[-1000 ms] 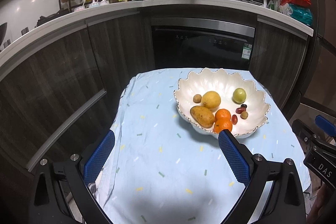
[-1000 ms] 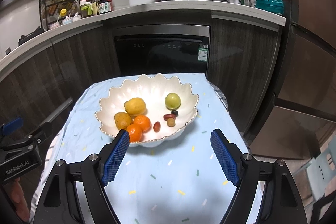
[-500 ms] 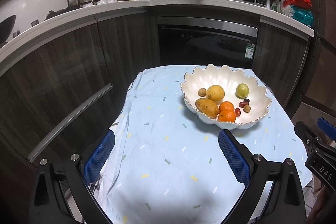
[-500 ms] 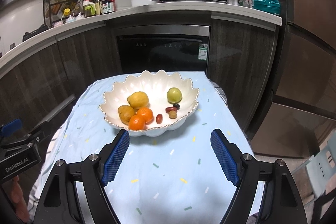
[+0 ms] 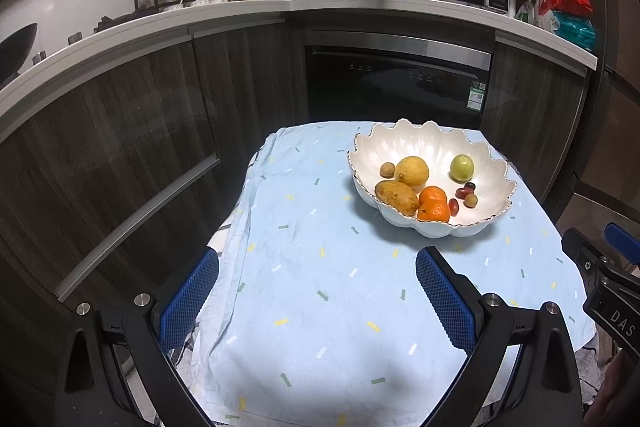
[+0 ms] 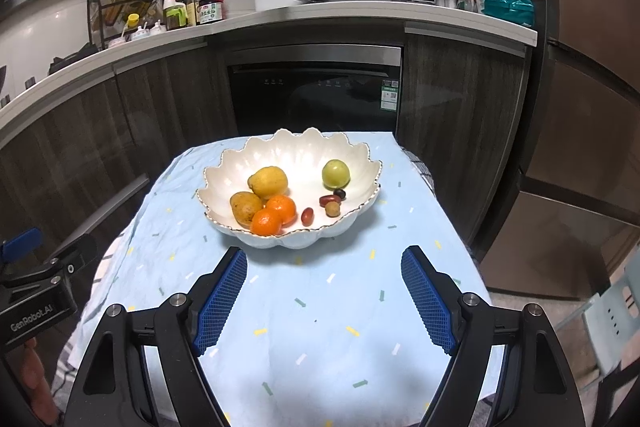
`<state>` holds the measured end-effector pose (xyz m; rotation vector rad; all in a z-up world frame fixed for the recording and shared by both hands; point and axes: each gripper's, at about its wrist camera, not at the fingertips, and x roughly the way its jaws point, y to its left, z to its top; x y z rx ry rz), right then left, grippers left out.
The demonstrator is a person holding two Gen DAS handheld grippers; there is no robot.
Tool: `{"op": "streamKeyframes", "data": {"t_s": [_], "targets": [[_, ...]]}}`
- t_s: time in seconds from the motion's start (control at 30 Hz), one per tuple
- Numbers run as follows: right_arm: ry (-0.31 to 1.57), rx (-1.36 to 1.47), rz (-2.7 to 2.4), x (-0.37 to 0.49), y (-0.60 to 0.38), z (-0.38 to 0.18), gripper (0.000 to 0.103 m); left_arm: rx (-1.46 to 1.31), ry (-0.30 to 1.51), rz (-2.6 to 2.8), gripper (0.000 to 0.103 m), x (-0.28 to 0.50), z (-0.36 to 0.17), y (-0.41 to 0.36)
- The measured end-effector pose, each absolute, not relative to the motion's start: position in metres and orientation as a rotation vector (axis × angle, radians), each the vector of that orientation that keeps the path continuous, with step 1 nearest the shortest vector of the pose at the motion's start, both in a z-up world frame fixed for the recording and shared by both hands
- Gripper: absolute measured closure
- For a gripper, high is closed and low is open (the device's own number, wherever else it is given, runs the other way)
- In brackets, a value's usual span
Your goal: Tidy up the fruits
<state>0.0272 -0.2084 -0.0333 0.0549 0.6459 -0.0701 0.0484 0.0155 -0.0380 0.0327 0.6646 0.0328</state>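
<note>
Currently, both blue-padded black grippers, left (image 5: 316, 291) and right (image 6: 324, 291), are held wide and empty above the pale-blue speckled tablecloth (image 6: 320, 327). Yellow, orange, green and small, perhaps reddish, fruits (image 6: 276, 205) are gathered in the white scalloped ceramic bowl (image 6: 352, 163) just beyond.

From my seat both fisheye feeds look dim at the rim and brighter at the middle. Light falls from above onto the tablecloth (image 5: 320, 267), which I see washed pale near its front edge, with soft grey shadows there. The white bowl (image 6: 256, 163) glows, its inner wall close to overexposed, and it casts a faint shadow toward the front edge. The countertop (image 6: 320, 15) bends into an arc and the corners go black. Focus is sharp; I see no motion blur. Dark cabinet fronts (image 5: 120, 155) swallow detail.
</note>
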Motion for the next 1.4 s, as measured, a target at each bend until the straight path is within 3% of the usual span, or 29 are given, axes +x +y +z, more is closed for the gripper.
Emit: {"op": "streamKeyframes", "data": {"t_s": [1.4], "targets": [[0.662, 0.067, -0.063, 0.0271, -0.2071, -0.0369, 0.023, 0.039, 0.672, 0.023, 0.002, 0.0496, -0.0405, 0.0113]]}}
